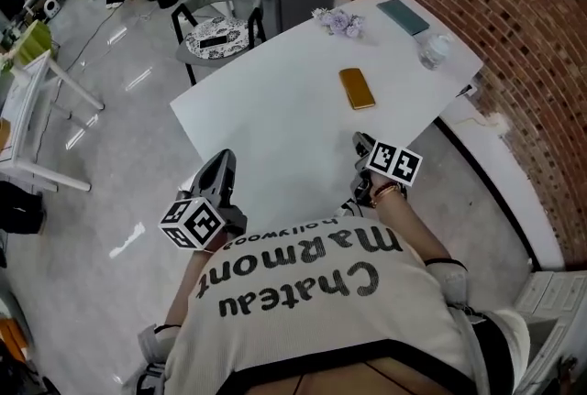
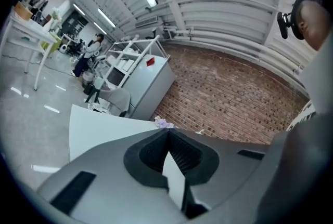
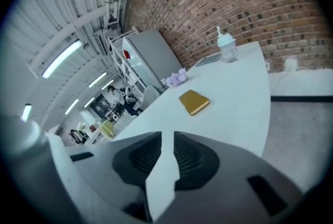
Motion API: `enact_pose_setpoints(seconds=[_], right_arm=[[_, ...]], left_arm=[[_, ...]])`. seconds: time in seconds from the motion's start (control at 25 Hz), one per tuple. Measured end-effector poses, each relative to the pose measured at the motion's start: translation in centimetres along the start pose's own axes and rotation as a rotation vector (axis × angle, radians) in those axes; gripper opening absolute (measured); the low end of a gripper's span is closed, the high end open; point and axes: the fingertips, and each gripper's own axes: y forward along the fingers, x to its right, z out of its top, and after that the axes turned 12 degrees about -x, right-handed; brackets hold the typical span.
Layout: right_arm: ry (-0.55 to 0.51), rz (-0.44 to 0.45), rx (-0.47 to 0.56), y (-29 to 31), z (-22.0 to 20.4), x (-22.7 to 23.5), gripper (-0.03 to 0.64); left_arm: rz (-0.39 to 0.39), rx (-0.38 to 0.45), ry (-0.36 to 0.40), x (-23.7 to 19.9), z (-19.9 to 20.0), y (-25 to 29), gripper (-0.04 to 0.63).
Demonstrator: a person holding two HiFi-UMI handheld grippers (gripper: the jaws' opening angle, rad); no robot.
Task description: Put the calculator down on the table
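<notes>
The calculator, a flat gold-coloured slab, lies by itself on the white table; it also shows in the right gripper view. My right gripper hangs over the table's near edge, well short of the calculator. Its jaws stand slightly apart with only bare table showing in the narrow gap. My left gripper is at the table's near left corner. Its tips meet with nothing between them.
At the table's far end are purple flowers, a teal notebook and a clear bottle. A grey chair stands behind the table's left side. A brick wall runs along the right.
</notes>
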Motion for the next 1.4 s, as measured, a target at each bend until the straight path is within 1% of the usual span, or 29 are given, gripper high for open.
enact_pose_setpoints(seconds=[0.08, 0.16, 0.32, 0.4, 0.44, 0.52, 0.56, 0.64, 0.76, 0.8, 0.88, 0.96, 1.04, 1.4], right_arm=[[0.046, 0.076, 0.019, -1.4, -1.0, -2.8, 0.039], [0.101, 0.155, 0.045, -2.8, -1.7, -5.6, -0.008], [0.24, 0.305, 0.151, -6.2, -2.4, -10.2, -0.006], [0.284, 0.349, 0.202, -7.9, -2.9, -12.0, -0.006], [0.288, 0.364, 0.231, -8.8, -3.2, -12.9, -0.005], [0.257, 0.372, 0.292, -10.6, -3.8, -14.7, -0.003], [0.221, 0.361, 0.322, -11.5, -4.2, -15.4, -0.003], [0.11, 0.295, 0.375, -13.1, -5.0, -16.4, 0.002], [-0.098, 0.123, 0.427, -15.0, -6.4, -16.8, 0.003], [-0.153, 0.065, 0.436, -15.5, -6.8, -16.8, 0.003], [-0.226, -0.023, 0.442, -16.0, -7.7, -16.9, 0.003], [-0.262, -0.069, 0.43, -16.0, -8.5, -17.1, 0.003], [-0.267, -0.088, 0.414, -15.9, -9.4, -17.2, 0.003], [-0.231, -0.117, 0.376, -15.6, -11.8, -16.2, 0.003]], left_arm=[[-0.019, -0.027, 0.009, 0.0, -0.2, -0.8, 0.003], [-0.028, -0.042, 0.014, -0.2, 0.1, -1.7, 0.003], [-0.078, -0.03, 0.024, -0.3, 0.8, -4.1, 0.003], [-0.095, -0.031, 0.032, -0.5, 1.0, -5.2, 0.003], [-0.1, -0.033, 0.037, -0.6, 1.0, -5.7, 0.003], [-0.111, -0.044, 0.055, -0.8, 1.1, -6.7, 0.003], [-0.12, -0.051, 0.069, -0.9, 1.0, -7.1, 0.002], [-0.137, -0.067, 0.1, -1.0, 0.7, -8.0, 0.003], [-0.142, -0.104, 0.146, -1.5, -0.2, -9.1, 0.003], [-0.142, -0.117, 0.161, -1.5, -0.6, -9.5, 0.003], [-0.145, -0.134, 0.184, -1.7, -1.1, -10.2, 0.003], [-0.147, -0.147, 0.181, -2.1, -1.6, -10.8, 0.003], [-0.149, -0.162, 0.167, -2.7, -2.1, -11.3, 0.003], [-0.154, -0.196, 0.149, -3.5, -3.6, -12.3, 0.003]])
